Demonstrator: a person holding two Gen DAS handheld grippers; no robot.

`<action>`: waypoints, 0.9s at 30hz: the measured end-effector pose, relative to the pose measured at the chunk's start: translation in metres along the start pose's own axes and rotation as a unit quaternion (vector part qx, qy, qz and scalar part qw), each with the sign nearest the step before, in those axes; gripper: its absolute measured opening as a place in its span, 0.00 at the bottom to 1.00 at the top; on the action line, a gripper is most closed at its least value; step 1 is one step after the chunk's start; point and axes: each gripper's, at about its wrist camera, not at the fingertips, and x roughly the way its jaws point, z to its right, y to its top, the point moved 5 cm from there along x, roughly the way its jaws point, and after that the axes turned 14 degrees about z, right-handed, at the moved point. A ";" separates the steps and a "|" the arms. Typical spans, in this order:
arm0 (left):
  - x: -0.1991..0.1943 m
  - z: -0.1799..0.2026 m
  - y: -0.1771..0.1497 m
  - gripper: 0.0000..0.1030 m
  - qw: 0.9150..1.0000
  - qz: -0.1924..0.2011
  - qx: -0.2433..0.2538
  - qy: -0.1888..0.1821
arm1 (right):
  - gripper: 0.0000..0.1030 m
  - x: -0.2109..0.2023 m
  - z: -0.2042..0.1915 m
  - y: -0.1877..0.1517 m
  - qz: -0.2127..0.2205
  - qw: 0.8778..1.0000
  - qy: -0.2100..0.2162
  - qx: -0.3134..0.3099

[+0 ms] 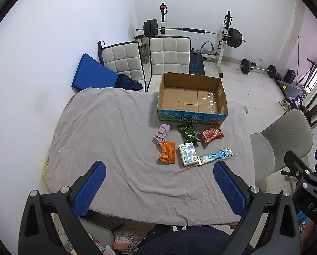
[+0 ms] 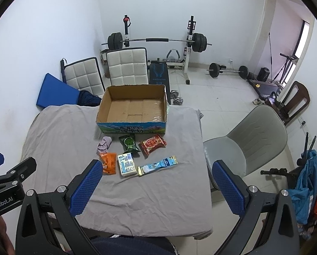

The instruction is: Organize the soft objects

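An empty cardboard box point(image 1: 191, 97) point(image 2: 135, 108) stands at the far side of a table under a grey cloth point(image 1: 107, 140) point(image 2: 69, 140). In front of it lie a pale purple sock point(image 1: 162, 132) point(image 2: 104, 144), a green packet point(image 1: 188, 132) point(image 2: 129, 143), a red packet point(image 1: 211, 134) point(image 2: 153, 144), an orange packet point(image 1: 167, 152) point(image 2: 109, 162), a white tissue pack point(image 1: 188, 154) point(image 2: 127, 164) and a light blue packet point(image 1: 215, 155) point(image 2: 158, 164). My left gripper point(image 1: 160, 170) and right gripper point(image 2: 156, 169) hover open above the table's near edge, holding nothing.
Two white padded chairs point(image 1: 149, 57) and a blue mat point(image 1: 92, 75) stand behind the table. A grey plastic chair point(image 2: 249, 140) sits at its right. A barbell rack point(image 2: 158, 42) and weights fill the far floor. Blue and orange cloth point(image 2: 309, 182) hangs at right.
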 end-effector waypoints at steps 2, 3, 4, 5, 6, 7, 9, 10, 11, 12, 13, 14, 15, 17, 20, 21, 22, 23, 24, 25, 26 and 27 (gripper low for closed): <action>0.000 0.000 0.000 1.00 1.000 0.000 0.000 0.000 | 1.00 0.000 0.001 0.000 0.001 1.000 0.000 0.001; 0.000 0.000 0.000 1.00 1.000 0.001 0.000 0.000 | 1.00 0.000 0.001 0.000 0.001 1.000 0.000 0.000; 0.000 -0.001 0.000 1.00 1.000 0.000 0.000 -0.001 | 1.00 0.000 0.001 0.000 0.001 1.000 -0.001 0.000; 0.000 0.000 0.000 1.00 1.000 -0.001 0.000 -0.002 | 1.00 0.000 0.001 0.000 0.001 1.000 -0.001 0.001; -0.001 0.000 -0.001 1.00 1.000 0.000 0.000 0.000 | 1.00 0.000 0.001 0.000 0.001 1.000 -0.001 0.002; -0.001 -0.001 -0.001 1.00 1.000 0.000 0.000 -0.001 | 1.00 0.000 0.001 0.000 0.001 1.000 -0.001 0.001; -0.001 0.000 -0.002 1.00 1.000 0.000 -0.001 -0.001 | 1.00 0.000 0.001 0.000 0.001 1.000 0.000 0.001; -0.001 0.000 -0.002 1.00 1.000 0.000 -0.001 -0.001 | 1.00 0.000 0.001 0.000 0.001 1.000 0.000 0.001; -0.001 0.000 -0.002 1.00 1.000 0.000 0.000 -0.001 | 1.00 0.000 0.002 0.000 0.000 1.000 -0.001 0.001; -0.001 0.000 -0.002 1.00 1.000 0.000 -0.001 -0.001 | 1.00 0.000 0.001 -0.001 0.000 1.000 -0.001 0.001; -0.001 0.000 -0.002 1.00 1.000 0.000 -0.001 0.000 | 1.00 0.000 0.001 -0.001 0.001 1.000 -0.001 0.001; -0.001 0.000 -0.002 1.00 1.000 0.000 -0.001 0.000 | 1.00 0.000 0.001 -0.001 0.001 1.000 -0.001 0.001; -0.001 0.001 -0.002 1.00 1.000 0.000 -0.002 -0.001 | 1.00 0.000 0.002 -0.001 0.001 1.000 -0.001 0.001; -0.001 0.001 -0.003 1.00 1.000 0.000 -0.001 0.000 | 1.00 0.001 0.003 -0.001 -0.001 1.000 0.000 0.002; 0.001 -0.001 -0.003 1.00 1.000 -0.001 -0.005 -0.001 | 1.00 0.008 0.004 -0.004 -0.010 1.000 0.002 0.006; 0.003 -0.002 -0.002 1.00 1.000 0.002 -0.008 0.002 | 1.00 0.012 0.004 -0.005 -0.015 1.000 0.004 0.009; 0.006 -0.004 -0.001 1.00 1.000 0.003 -0.009 0.004 | 1.00 0.017 0.004 -0.006 -0.020 1.000 0.006 0.012; 0.012 -0.007 0.000 1.00 1.000 0.003 -0.012 0.006 | 1.00 0.023 0.004 -0.006 -0.023 1.000 0.008 0.014; 0.020 -0.010 0.000 1.00 1.000 0.004 -0.015 0.006 | 1.00 0.032 0.005 -0.008 -0.033 0.999 0.011 0.018; 0.030 -0.013 0.001 1.00 1.000 0.000 -0.019 0.010 | 1.00 0.042 0.006 -0.010 -0.043 0.999 0.016 0.022; 0.041 -0.017 0.000 1.00 1.000 -0.007 -0.023 0.014 | 1.00 0.055 0.007 -0.013 -0.053 0.998 0.020 0.027; 0.051 -0.021 0.000 1.00 0.999 -0.011 -0.027 0.013 | 1.00 0.069 0.007 -0.017 -0.067 0.997 0.021 0.030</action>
